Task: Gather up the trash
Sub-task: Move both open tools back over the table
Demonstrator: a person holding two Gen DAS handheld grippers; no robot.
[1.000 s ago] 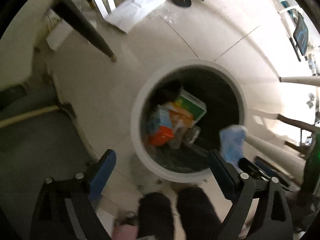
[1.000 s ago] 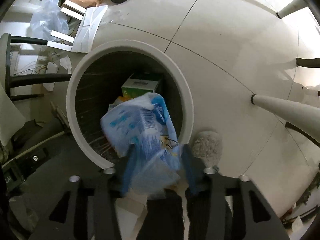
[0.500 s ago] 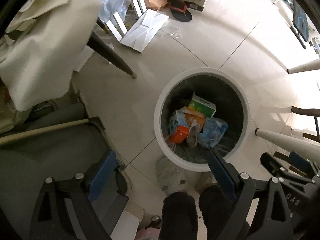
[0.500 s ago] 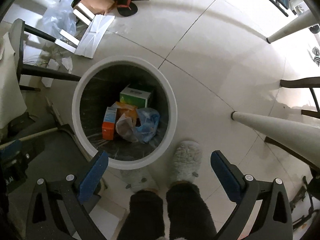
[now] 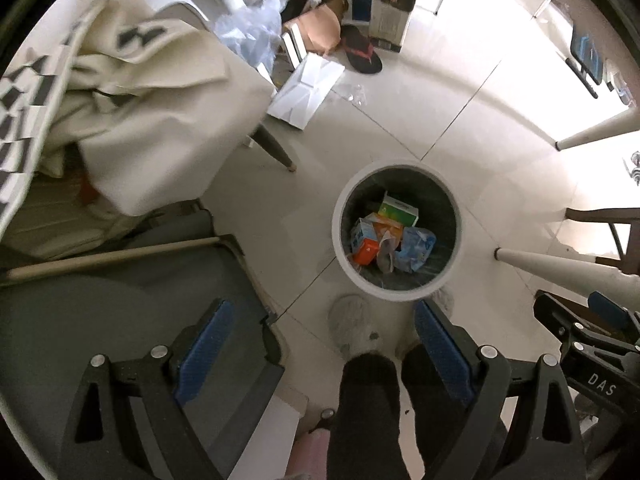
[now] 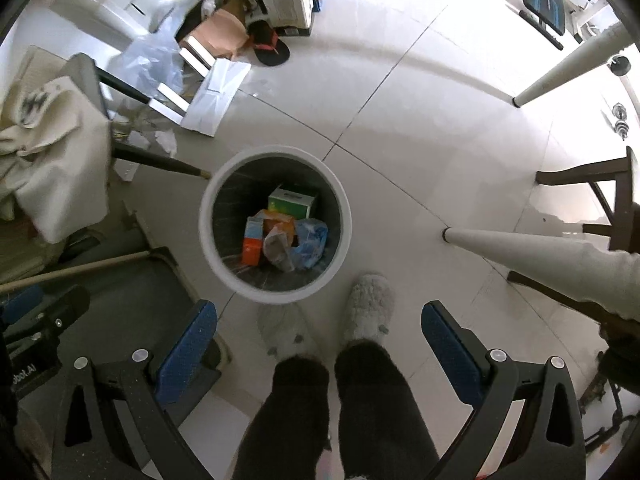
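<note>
A round white trash bin point(image 5: 338, 222) point(image 6: 206, 222) stands on the tiled floor below both grippers. Inside lie a green box point(image 5: 400, 210) point(image 6: 294, 200), an orange and blue carton point(image 5: 362, 242) point(image 6: 253, 240), a clear wrapper and a blue plastic bag point(image 5: 416, 248) point(image 6: 310, 242). My left gripper point(image 5: 320, 342) hangs high above the floor, open and empty. My right gripper point(image 6: 320, 338) is likewise open wide with nothing between its blue pads. The right gripper also shows at the right edge of the left wrist view point(image 5: 592, 328).
A person's dark trouser legs point(image 6: 344, 412) and fluffy slippers point(image 6: 370, 306) stand just before the bin. A chair draped in cream cloth point(image 5: 132, 120) is at left, white table legs point(image 6: 528, 246) at right. Flat white cardboard point(image 6: 218, 96), a plastic bag point(image 6: 150, 62) and a sandal point(image 6: 272, 50) lie beyond.
Both grippers rose well above the bin. The right gripper opened and the blue plastic bag it held dropped into the bin.
</note>
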